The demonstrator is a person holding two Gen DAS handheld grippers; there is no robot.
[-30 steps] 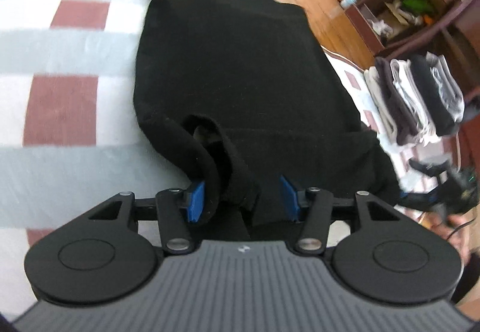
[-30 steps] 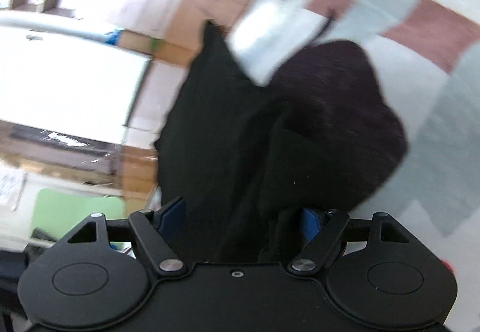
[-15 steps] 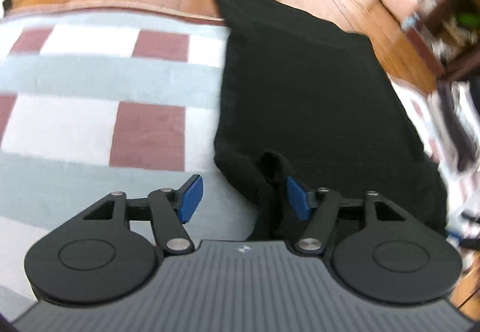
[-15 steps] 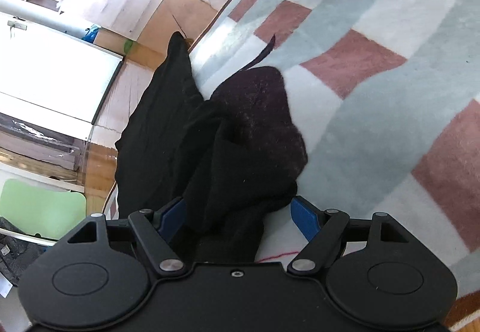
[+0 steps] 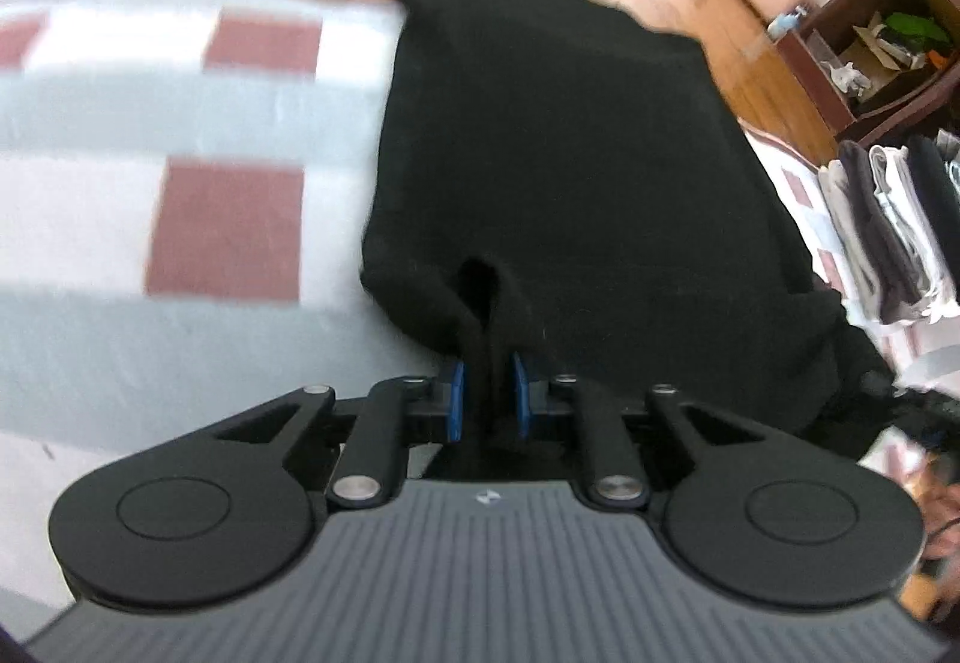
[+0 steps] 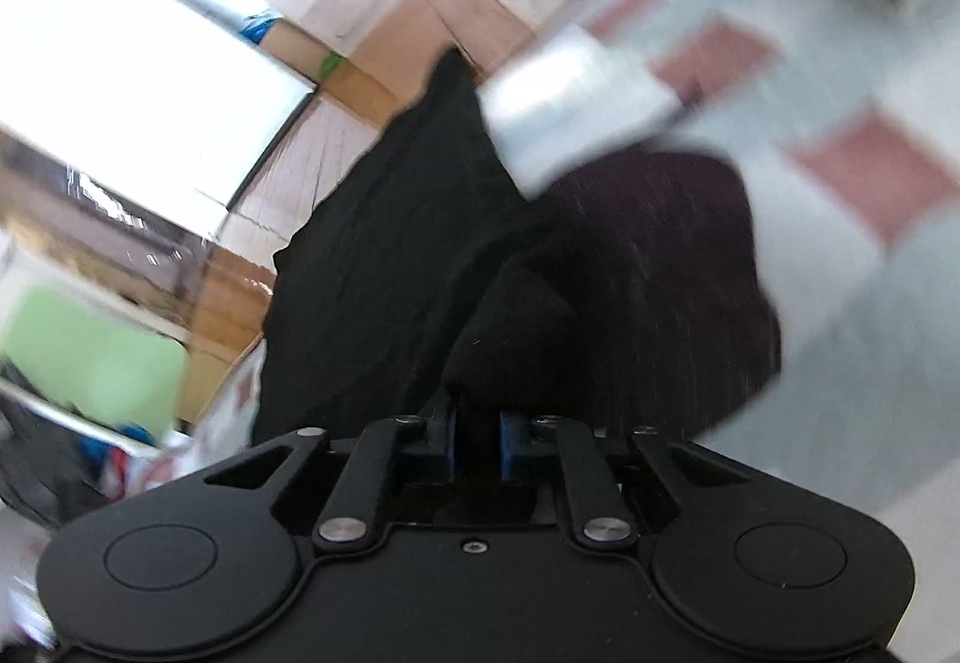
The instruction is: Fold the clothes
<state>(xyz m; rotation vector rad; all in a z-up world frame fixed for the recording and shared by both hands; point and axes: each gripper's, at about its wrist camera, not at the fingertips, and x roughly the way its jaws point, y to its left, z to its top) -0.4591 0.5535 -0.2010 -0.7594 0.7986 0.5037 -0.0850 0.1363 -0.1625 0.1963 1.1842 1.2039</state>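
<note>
Black cloth (image 5: 570,153) lies on the rug (image 5: 180,339). My left hand-held gripper (image 5: 487,393) and right hand-held gripper (image 6: 478,444) have just closed, both pinching its edge. Next I think I lift and fold it over.

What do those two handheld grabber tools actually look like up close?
Both are matte black. The left gripper has a grey ribbed body with a small white logo, two round black discs at its sides, hinged black link bars with silver pivot pins, and blue pads on the fingers. The right gripper has the same discs, bars, pins and blue pads, but a smooth black body with one small screw.
</note>
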